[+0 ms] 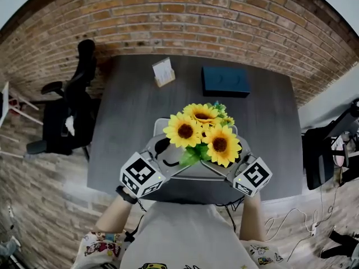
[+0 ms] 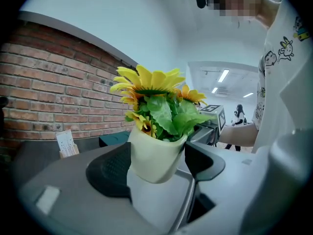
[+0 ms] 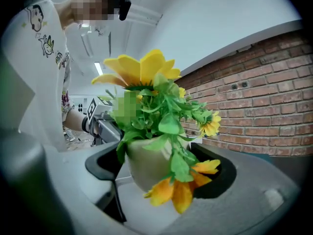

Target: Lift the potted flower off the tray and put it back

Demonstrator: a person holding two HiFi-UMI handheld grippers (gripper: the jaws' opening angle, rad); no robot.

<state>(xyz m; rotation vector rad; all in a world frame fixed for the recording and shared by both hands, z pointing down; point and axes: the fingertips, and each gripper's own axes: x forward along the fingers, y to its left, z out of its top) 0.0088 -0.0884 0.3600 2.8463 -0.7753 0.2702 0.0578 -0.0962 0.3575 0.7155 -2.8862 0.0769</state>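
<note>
Yellow blooms top the potted flower (image 1: 202,136), raised above the tray (image 1: 159,123) between the left gripper (image 1: 171,158) and right gripper (image 1: 234,160). Left gripper view: both jaws clamp the cream pot (image 2: 154,153). Right gripper view: its jaws grip the pot too.

Office/lab space: brick wall (image 1: 168,10), dark desk (image 1: 129,122), office chairs (image 1: 61,116), ceiling strip lights (image 2: 223,75), floor cables (image 1: 291,217)

The left gripper (image 1: 162,158) and right gripper (image 1: 238,161) face each other, nearly level, before the chest. Both clamp the pot (image 2: 154,155), jaws wide.
</note>
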